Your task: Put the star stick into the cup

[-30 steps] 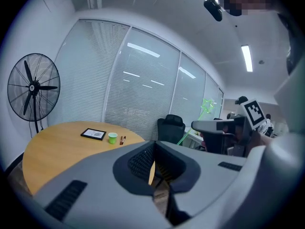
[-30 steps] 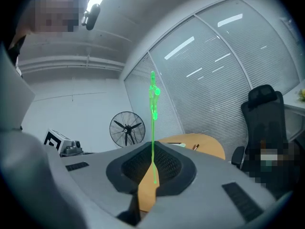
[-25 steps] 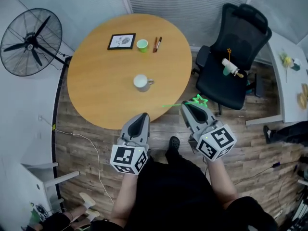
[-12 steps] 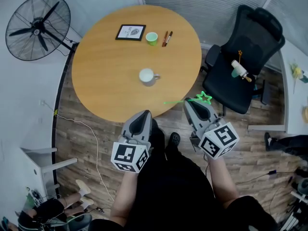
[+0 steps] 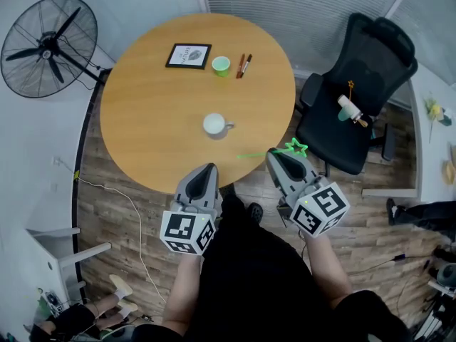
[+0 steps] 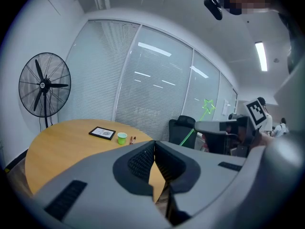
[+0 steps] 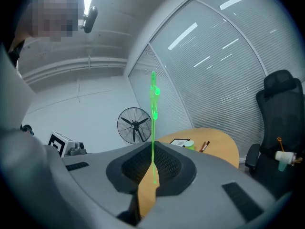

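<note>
The green star stick [image 5: 293,149] is pinched in my right gripper [image 5: 275,156], which is shut on its thin shaft; the star head lies to the right and the shaft points left over the table's near edge. In the right gripper view the star stick [image 7: 153,128] rises straight up from between the closed jaws. A white cup [image 5: 214,125] with a handle stands upright near the middle of the round wooden table [image 5: 142,120], left of and beyond the right gripper. My left gripper [image 5: 208,170] hangs shut and empty by the near table edge.
On the far side of the table lie a framed picture [image 5: 189,55], a small green cup [image 5: 221,65] and two markers [image 5: 243,65]. A black office chair [image 5: 356,98] at the right holds a bottle and another stick. A floor fan [image 5: 46,45] stands at the left.
The head view has swayed a little. Both grippers stay by the near table edge, the right one still holding the star stick.
</note>
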Tool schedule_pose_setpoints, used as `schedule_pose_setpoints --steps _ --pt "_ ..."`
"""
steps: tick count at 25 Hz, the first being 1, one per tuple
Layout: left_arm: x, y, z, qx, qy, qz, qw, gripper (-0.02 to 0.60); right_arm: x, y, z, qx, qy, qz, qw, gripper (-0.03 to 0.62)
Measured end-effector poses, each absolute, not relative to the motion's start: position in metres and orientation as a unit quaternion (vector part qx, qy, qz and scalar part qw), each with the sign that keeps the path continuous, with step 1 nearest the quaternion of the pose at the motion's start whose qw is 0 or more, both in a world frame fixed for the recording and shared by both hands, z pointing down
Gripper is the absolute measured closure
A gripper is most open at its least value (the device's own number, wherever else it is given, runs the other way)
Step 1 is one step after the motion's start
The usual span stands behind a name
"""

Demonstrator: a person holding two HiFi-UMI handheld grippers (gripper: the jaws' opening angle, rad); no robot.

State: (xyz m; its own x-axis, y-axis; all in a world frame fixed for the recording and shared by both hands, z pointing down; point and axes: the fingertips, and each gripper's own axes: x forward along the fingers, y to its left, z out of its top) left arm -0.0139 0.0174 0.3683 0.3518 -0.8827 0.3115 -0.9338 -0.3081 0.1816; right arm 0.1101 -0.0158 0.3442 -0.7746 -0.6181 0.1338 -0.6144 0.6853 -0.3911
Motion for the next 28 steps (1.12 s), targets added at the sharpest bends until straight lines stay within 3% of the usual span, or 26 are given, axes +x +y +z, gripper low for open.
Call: schedule_pose_setpoints --steps 28 --pt "-0.116 -0.106 0.371 0.824 -0.538 0.043 0.174 0.583 0.014 -0.125 0.351 -0.376 0.901 -0.212 -0.037 0.569"
